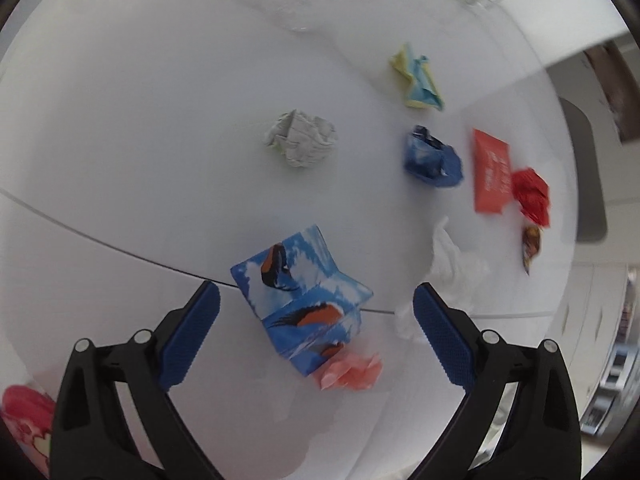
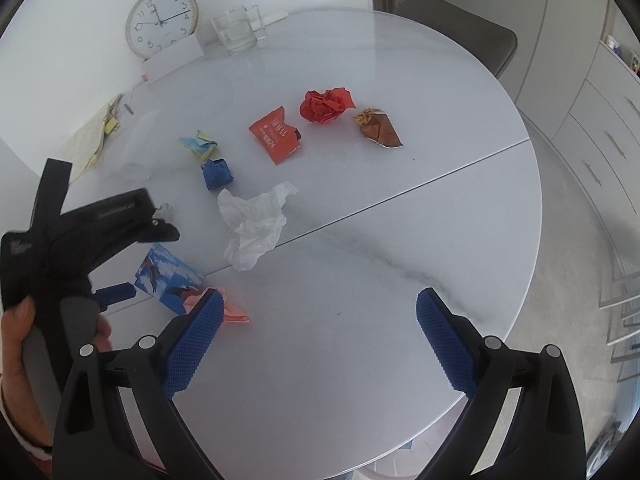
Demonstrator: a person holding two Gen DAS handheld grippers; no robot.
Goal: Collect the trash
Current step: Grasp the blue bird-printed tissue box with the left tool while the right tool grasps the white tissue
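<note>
Trash lies scattered on a round white table. My left gripper is open just above a blue printed paper box, with a pink paper scrap beside it. The box also shows in the right wrist view, under the left gripper. My right gripper is open and empty over bare table. Other trash: white tissue, blue wad, yellow-blue wad, orange packet, red crumpled paper, brown wrapper, grey paper ball.
A clock and a glass jug stand at the table's far side, with a notepad at the left. A chair stands behind the table. Cabinets line the right.
</note>
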